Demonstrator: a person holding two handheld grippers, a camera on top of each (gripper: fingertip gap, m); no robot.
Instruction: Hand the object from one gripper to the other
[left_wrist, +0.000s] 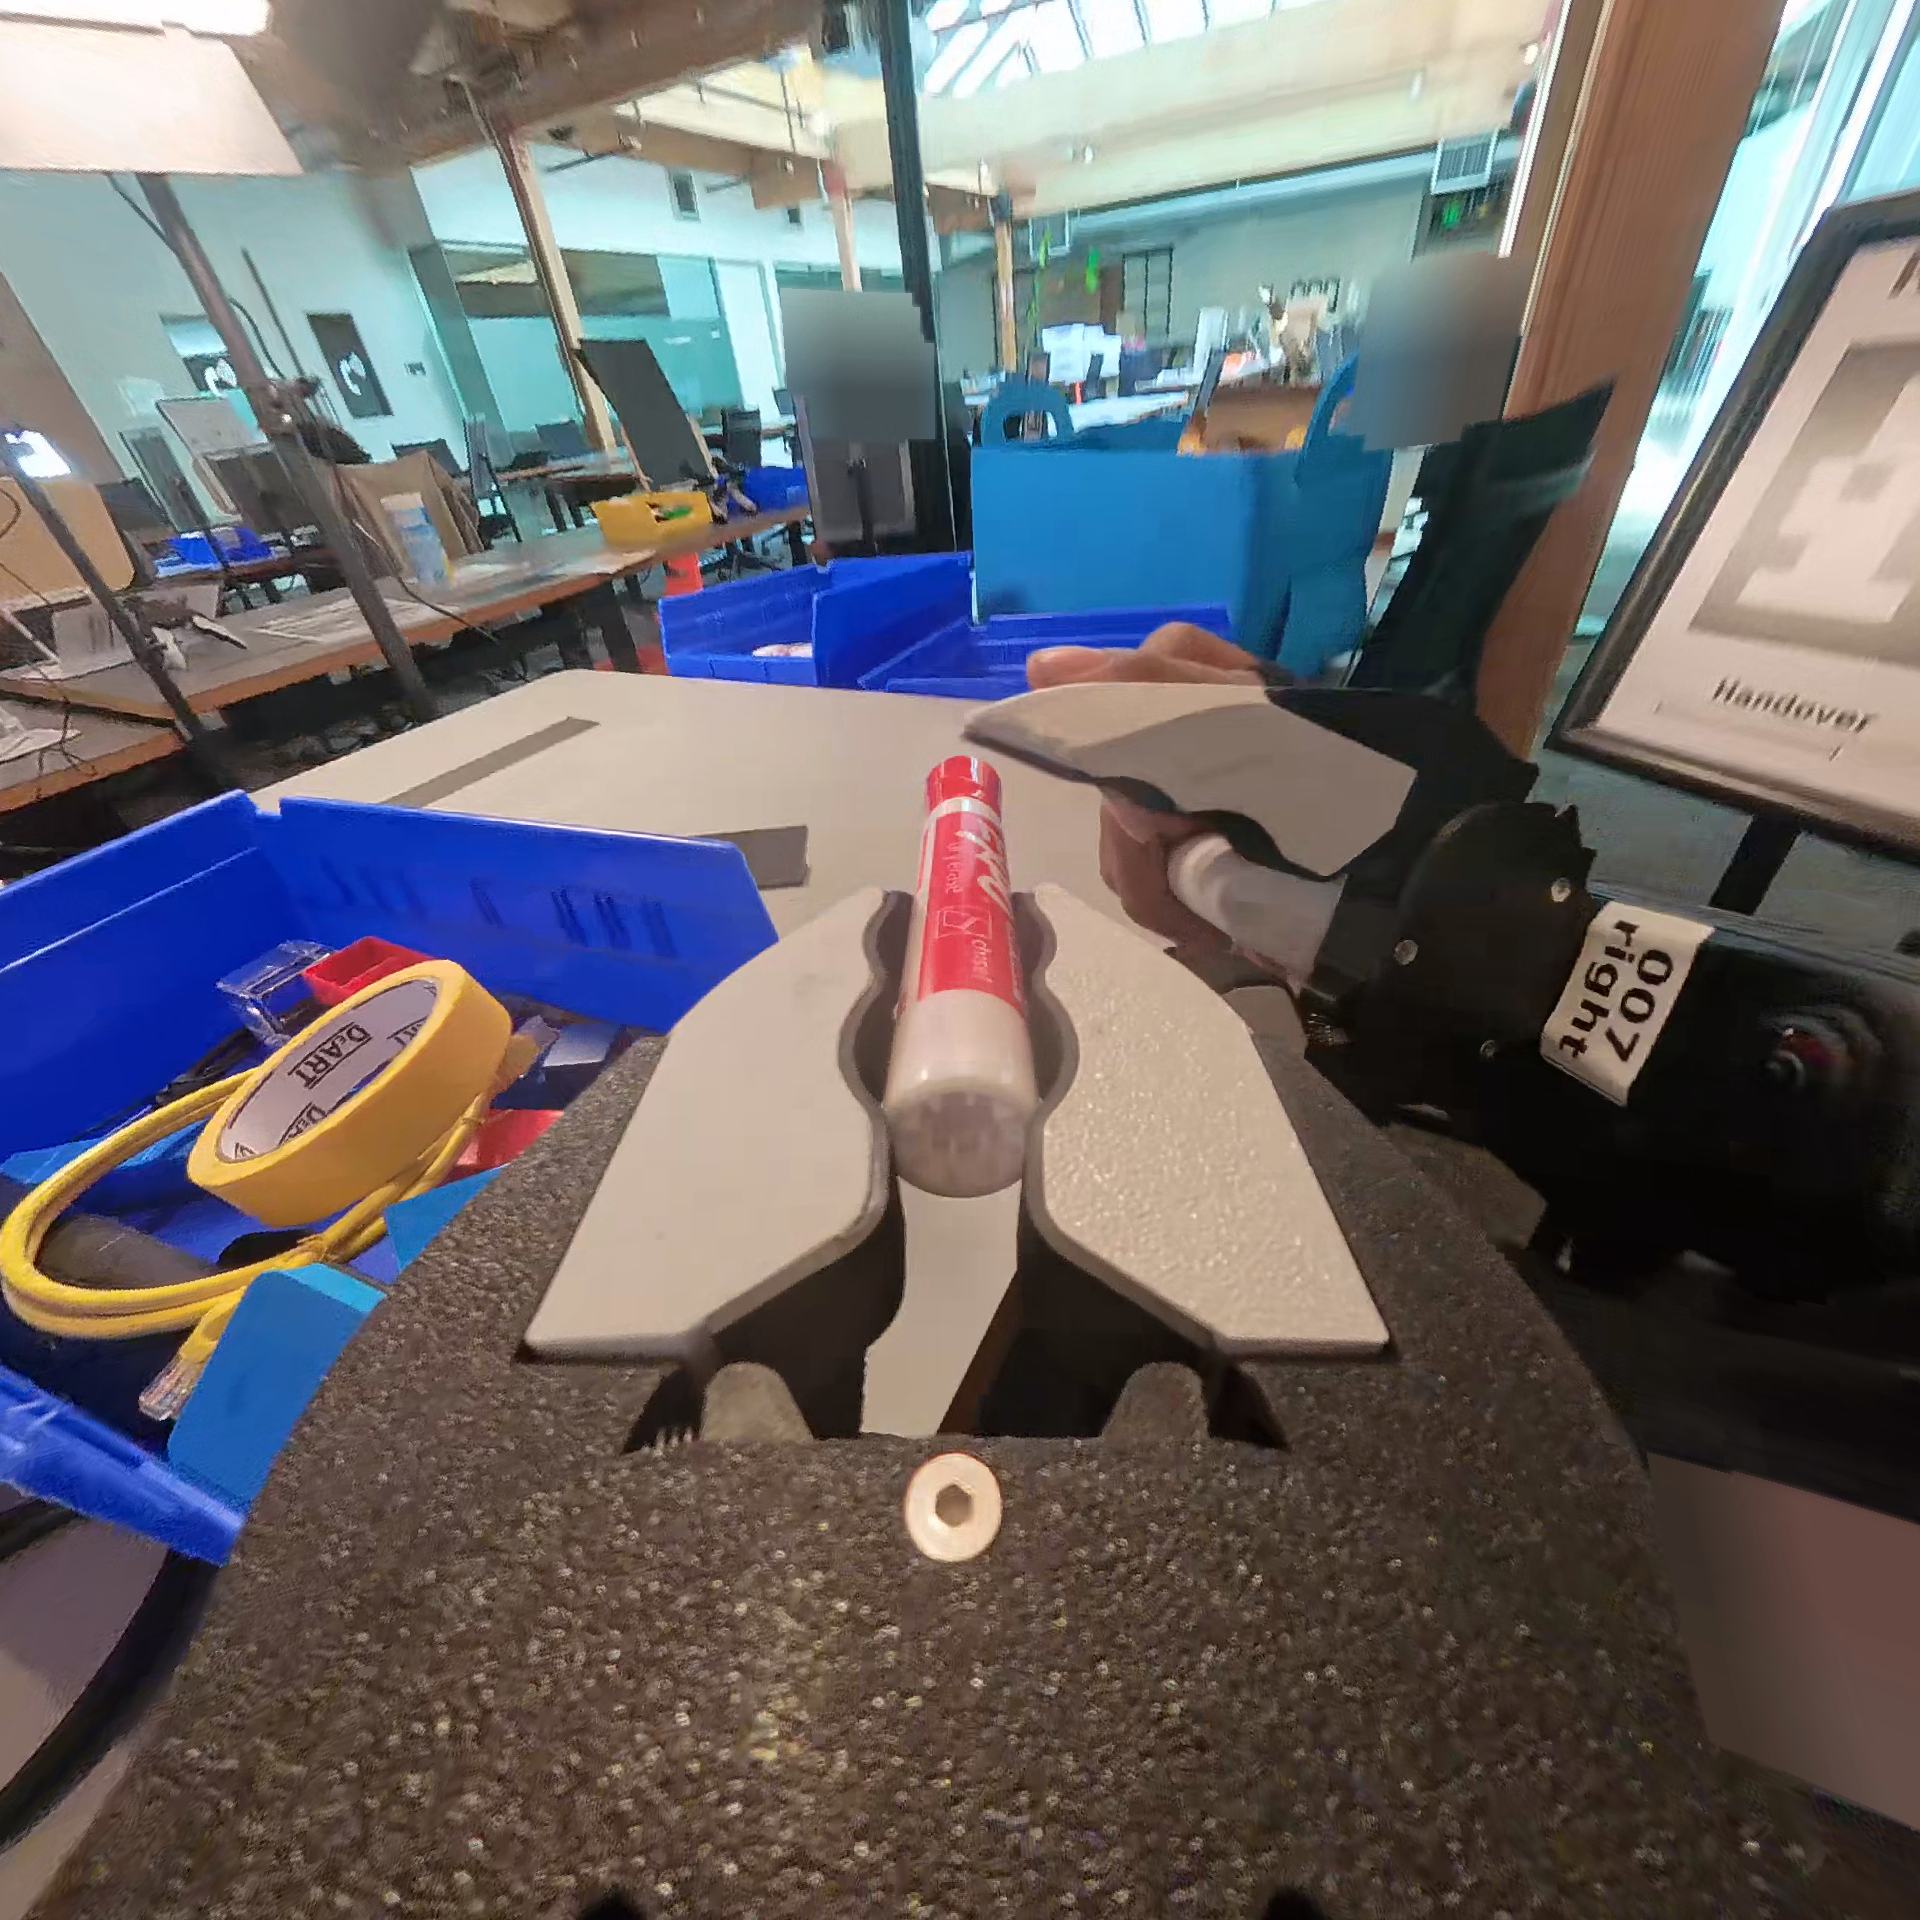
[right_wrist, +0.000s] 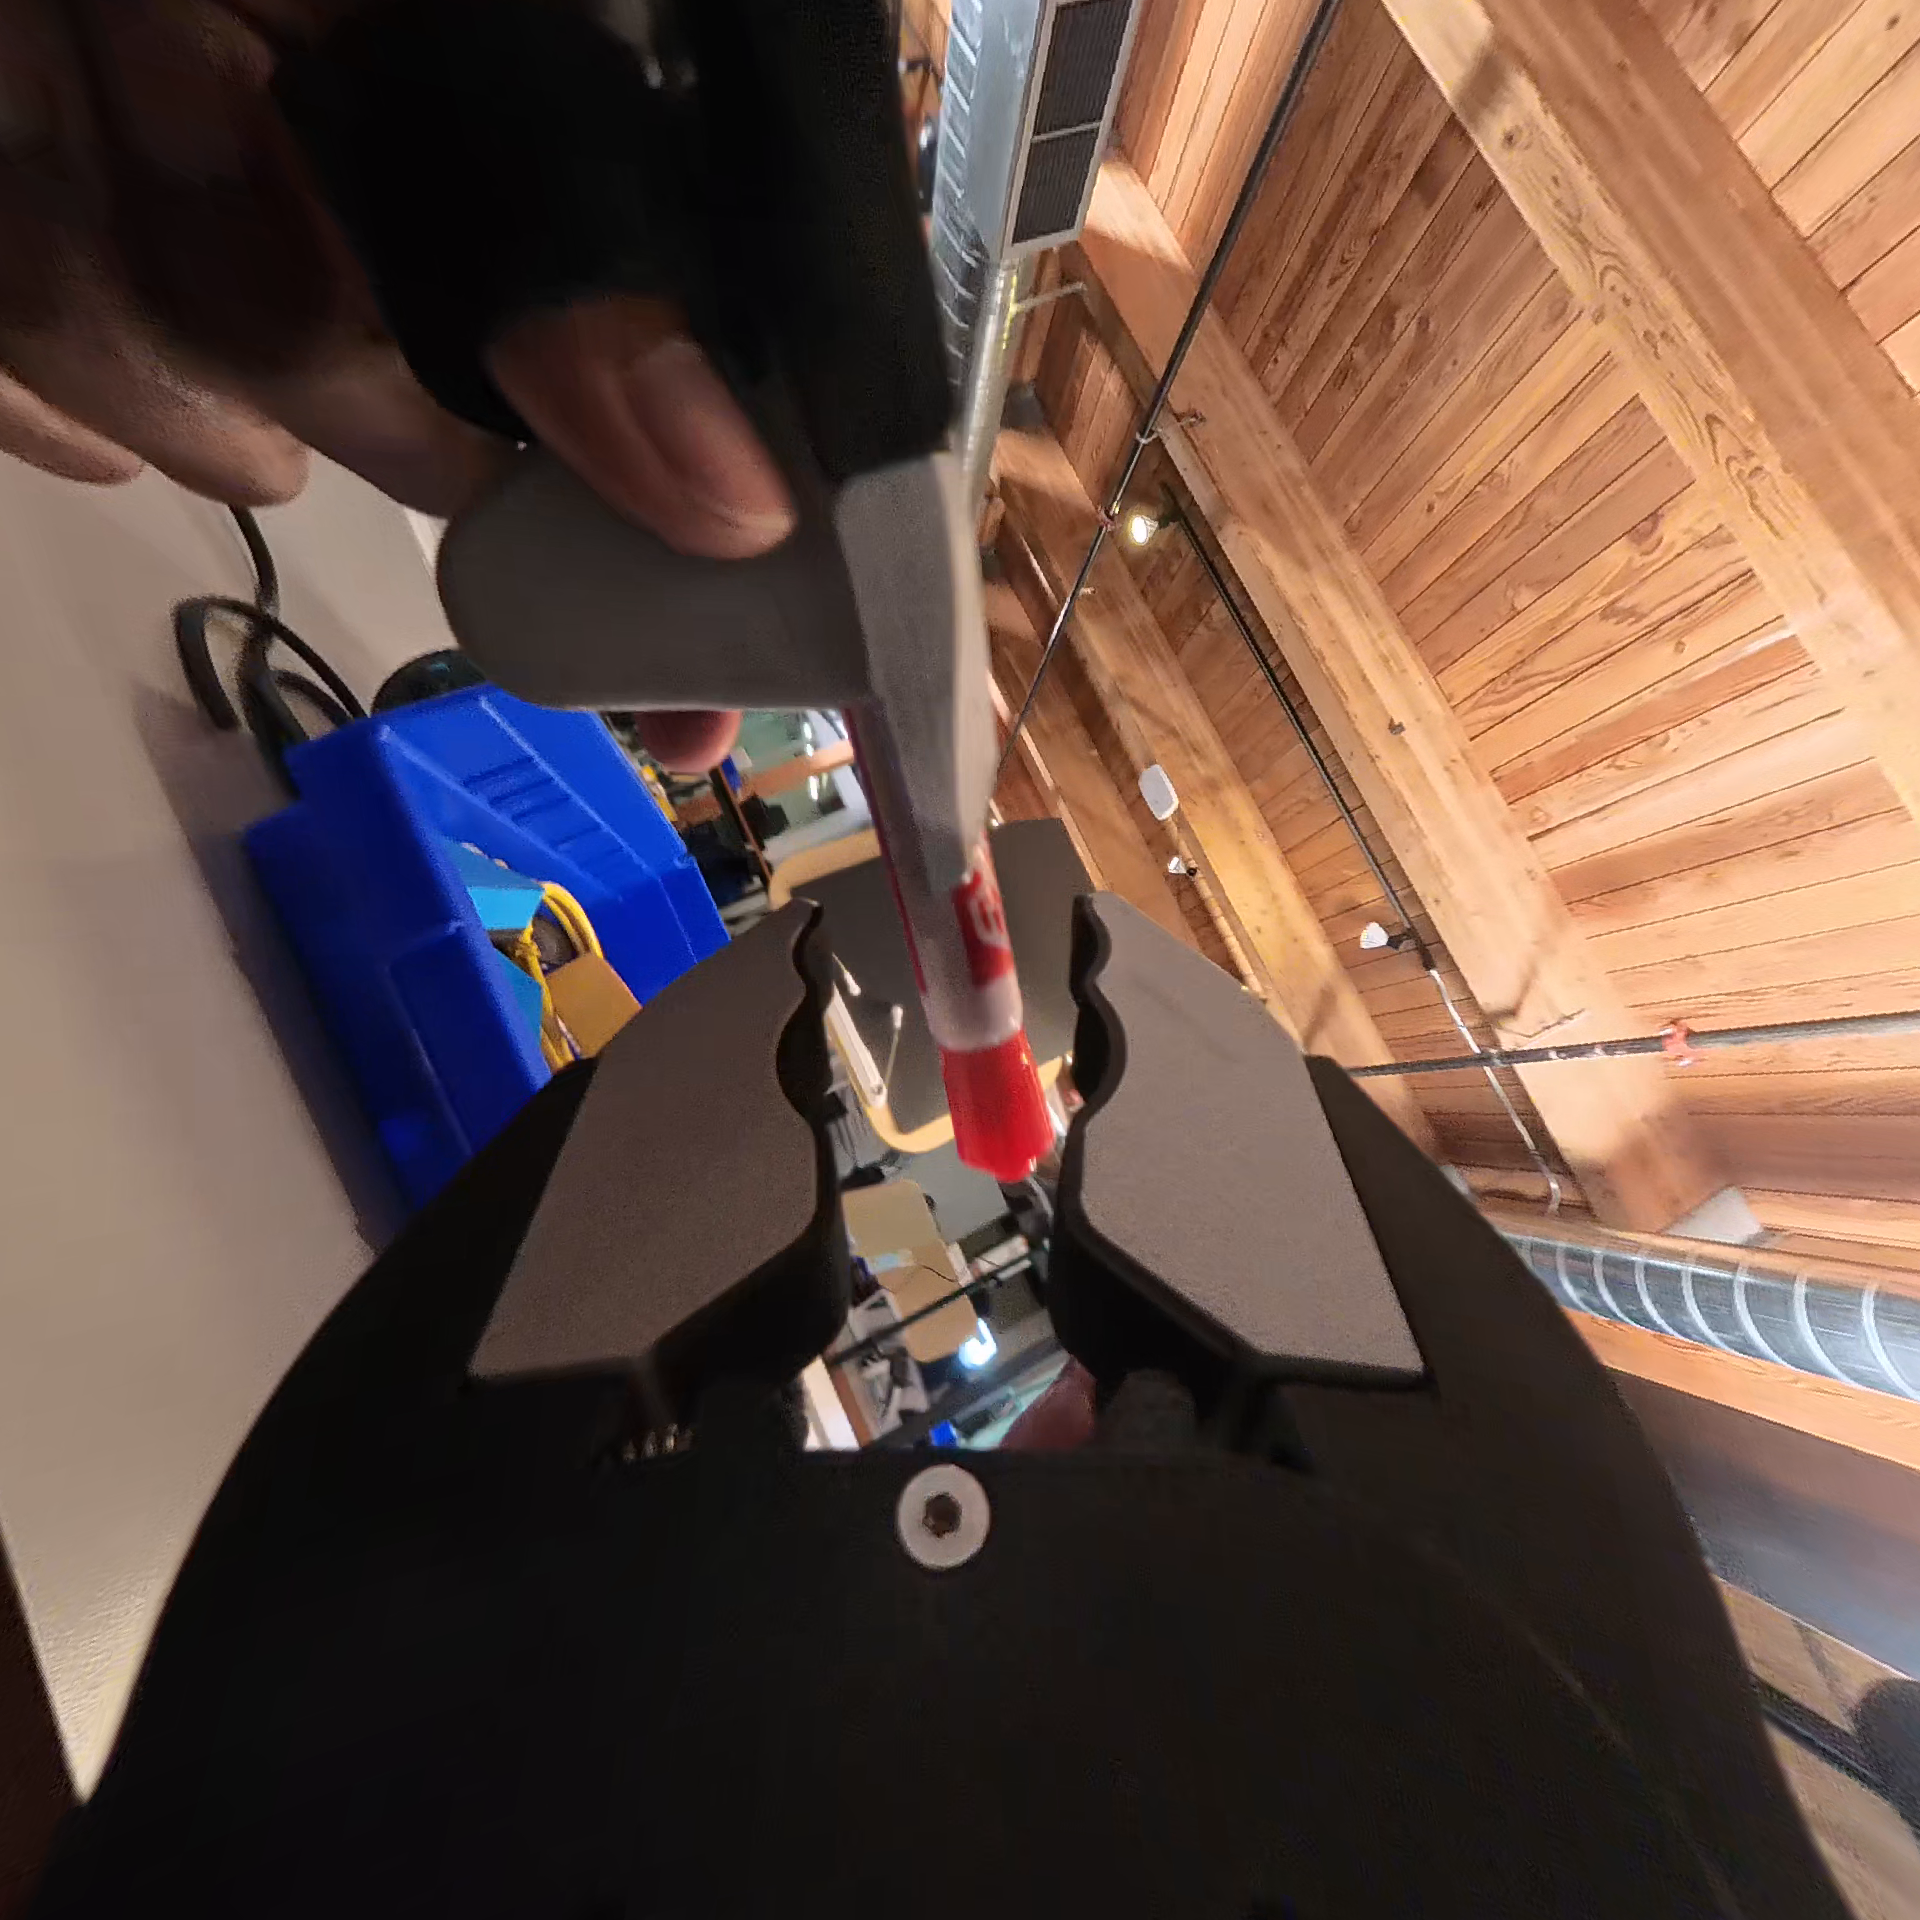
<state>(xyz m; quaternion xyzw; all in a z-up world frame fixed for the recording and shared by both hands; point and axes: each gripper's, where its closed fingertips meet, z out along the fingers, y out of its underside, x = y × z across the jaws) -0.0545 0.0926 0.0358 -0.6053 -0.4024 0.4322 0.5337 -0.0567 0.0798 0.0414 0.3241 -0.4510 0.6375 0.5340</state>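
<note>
My left gripper (left_wrist: 956, 904) is shut on a red marker (left_wrist: 961, 935) with a white barrel. It holds the marker by the barrel, with the red cap pointing forward above the grey table (left_wrist: 644, 748). My right gripper (left_wrist: 1174, 753) comes in from the right, rolled on its side, with a hand behind it. In the right wrist view my right gripper (right_wrist: 945, 925) is open. The marker's red cap (right_wrist: 995, 1107) lies between its fingers, close to the right finger, and is not clamped. The left gripper (right_wrist: 914, 665) holds the marker from above there.
A blue bin (left_wrist: 499, 883) at the left holds a yellow tape roll (left_wrist: 343, 1091) and a yellow cable (left_wrist: 104, 1278); it also shows in the right wrist view (right_wrist: 468, 883). More blue bins (left_wrist: 831, 623) and a blue bag (left_wrist: 1143, 520) stand behind. A framed sign (left_wrist: 1766, 571) is at the right. My two grippers' fingertips are within a few centimetres of each other.
</note>
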